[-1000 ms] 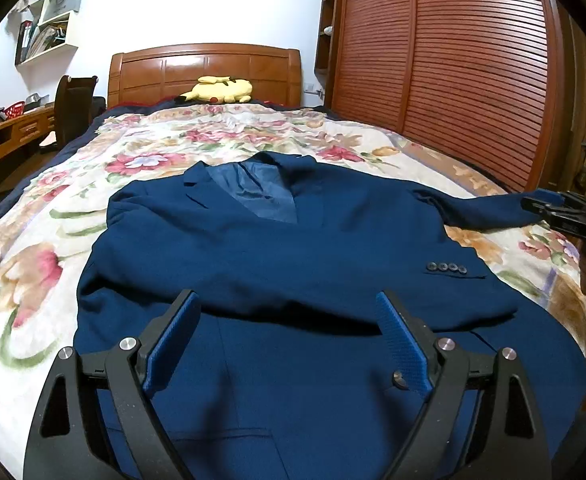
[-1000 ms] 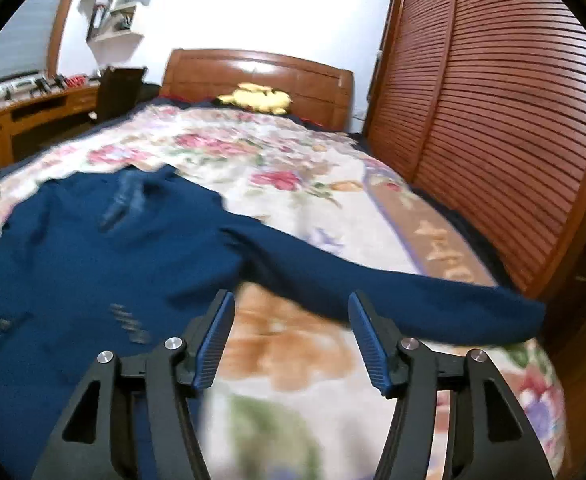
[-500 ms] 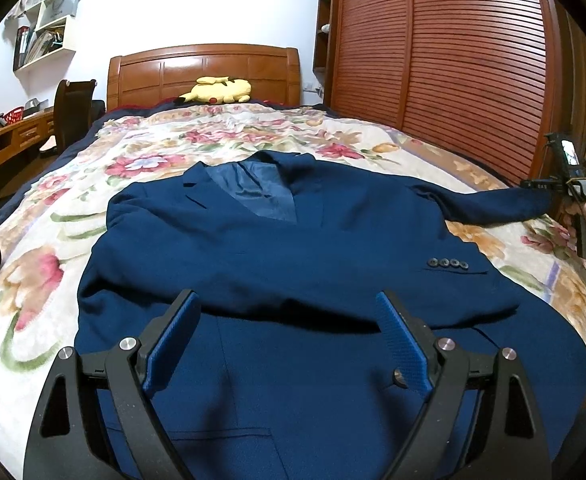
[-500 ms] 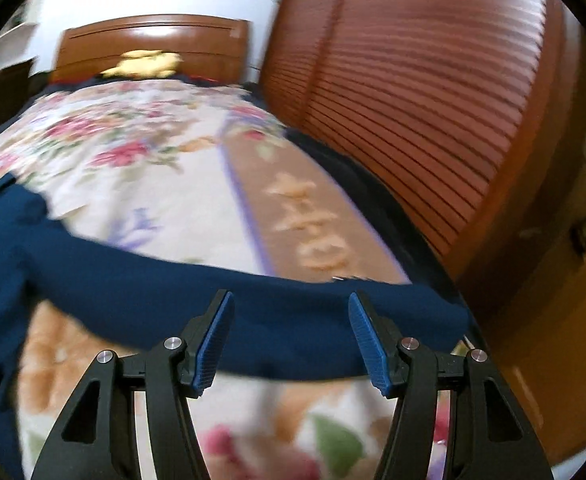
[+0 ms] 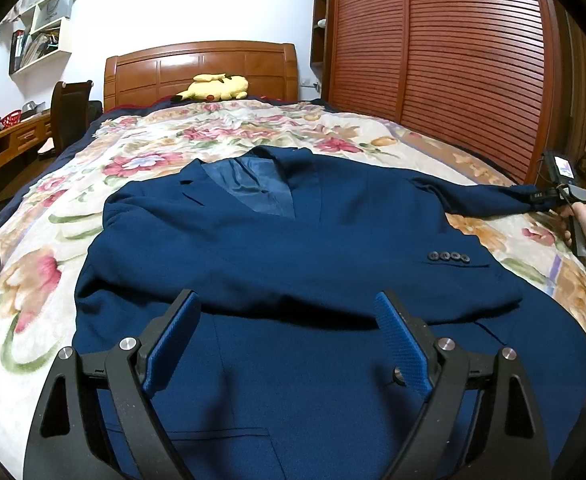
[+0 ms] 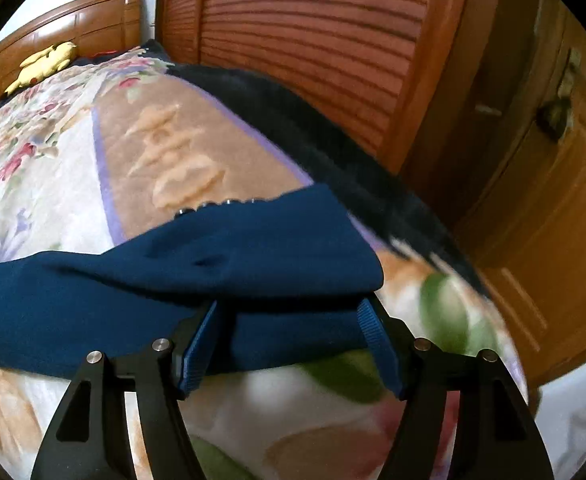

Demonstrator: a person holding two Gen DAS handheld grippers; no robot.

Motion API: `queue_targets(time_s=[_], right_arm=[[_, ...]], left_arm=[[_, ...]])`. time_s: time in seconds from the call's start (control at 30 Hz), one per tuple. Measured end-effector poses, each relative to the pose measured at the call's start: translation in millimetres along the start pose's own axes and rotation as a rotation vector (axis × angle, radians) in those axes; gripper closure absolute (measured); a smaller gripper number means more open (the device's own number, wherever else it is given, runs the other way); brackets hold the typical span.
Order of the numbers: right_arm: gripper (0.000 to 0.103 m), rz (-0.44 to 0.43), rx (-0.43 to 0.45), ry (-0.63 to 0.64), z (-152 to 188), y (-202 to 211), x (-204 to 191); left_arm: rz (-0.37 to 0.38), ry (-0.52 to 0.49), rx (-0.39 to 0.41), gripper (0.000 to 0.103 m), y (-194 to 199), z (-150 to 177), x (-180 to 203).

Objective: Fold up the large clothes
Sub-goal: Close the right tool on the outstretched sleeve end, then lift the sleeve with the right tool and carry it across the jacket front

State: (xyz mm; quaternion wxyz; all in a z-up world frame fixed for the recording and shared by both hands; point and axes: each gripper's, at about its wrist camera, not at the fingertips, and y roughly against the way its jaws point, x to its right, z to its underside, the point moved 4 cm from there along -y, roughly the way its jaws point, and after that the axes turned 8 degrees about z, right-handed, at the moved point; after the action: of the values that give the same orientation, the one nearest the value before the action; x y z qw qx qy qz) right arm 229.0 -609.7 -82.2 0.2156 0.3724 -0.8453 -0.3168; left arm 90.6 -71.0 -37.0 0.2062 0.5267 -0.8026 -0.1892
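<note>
A navy suit jacket (image 5: 277, 248) lies face up on the floral bedspread (image 5: 45, 264), one sleeve folded across its chest with the cuff buttons (image 5: 448, 256) showing. My left gripper (image 5: 289, 332) hovers open over the jacket's lower front, nothing between its fingers. The other sleeve (image 5: 481, 198) stretches out to the bed's right side. There a hand (image 5: 573, 220) holds my right gripper (image 5: 549, 196) at the cuff. In the right wrist view the sleeve's cuff end (image 6: 253, 256) lies between the fingers of my right gripper (image 6: 289, 312). Its jaws are opening and the pads do not press the cloth.
A yellow plush toy (image 5: 217, 87) rests by the wooden headboard (image 5: 201, 64). A slatted wooden wardrobe (image 5: 453, 60) runs along the bed's right side, with a wooden door (image 6: 541, 208) beyond it. A chair (image 5: 71, 112) and a desk (image 5: 9, 140) stand at the left.
My right gripper has swung right along the outstretched sleeve to its cuff and rolled, and its jaws stand wider apart. The left gripper and the jacket's body have not moved.
</note>
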Motion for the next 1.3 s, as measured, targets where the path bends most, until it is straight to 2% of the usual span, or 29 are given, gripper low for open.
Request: queue_targets(time_s=[0.1, 0.2, 0.27, 0.33, 0.4, 0.5, 0.7, 0.83, 1.0, 1.1, 1.3], right_arm=[[0.034, -0.023, -0.02, 0.022, -2.3, -1.0, -5.8], [0.052, -0.035, -0.022, 0.065, 0.2, 1.2, -5.7], [0.08, -0.062, -0.019, 0.081, 1.0, 2.6, -4.8], [0.09, -0.097, -0.01, 0.105, 6.8, 14.6, -3.4], [0.091, -0.1, 0.007, 0.144, 10.5, 30.0, -6.8], [0.092, -0.086, 0.148, 0.218, 7.0, 75.7, -18.7], [0.092, -0.149, 0.303, 0.293, -9.7, 178.6, -48.3], [0.092, -0.208, 0.412, 0.34, -9.2, 249.8, -73.5], [0.092, -0.294, 0.509, 0.396, 6.6, 317.5, -107.5], [0.092, -0.352, 0.548, 0.435, 20.2, 347.4, -124.7], [0.092, -0.482, 0.62, 0.54, 60.9, 400.2, -164.3]], left_arm=[[0.0, -0.005, -0.002, 0.014, -0.4, -0.3, 0.9], [-0.001, -0.014, -0.003, 0.014, 0.0, -0.2, 1.7], [-0.002, -0.018, -0.002, 0.014, 0.1, -0.3, 2.3], [-0.003, -0.018, 0.002, 0.014, 1.1, -0.4, 2.1], [-0.002, -0.012, 0.007, 0.014, 2.0, -0.7, 0.7], [0.003, 0.004, 0.015, 0.014, 3.6, -1.7, -1.9], [0.008, 0.026, 0.047, 0.014, 14.7, -6.1, -7.5], [0.0, 0.02, 0.059, 0.014, 25.6, -6.8, -11.7], [-0.027, -0.013, 0.077, 0.014, 43.5, -3.7, -18.8], [-0.02, 0.008, 0.079, 0.014, 53.5, -1.7, -29.6], [-0.057, 0.039, 0.097, 0.014, 72.7, 1.0, -57.2]])
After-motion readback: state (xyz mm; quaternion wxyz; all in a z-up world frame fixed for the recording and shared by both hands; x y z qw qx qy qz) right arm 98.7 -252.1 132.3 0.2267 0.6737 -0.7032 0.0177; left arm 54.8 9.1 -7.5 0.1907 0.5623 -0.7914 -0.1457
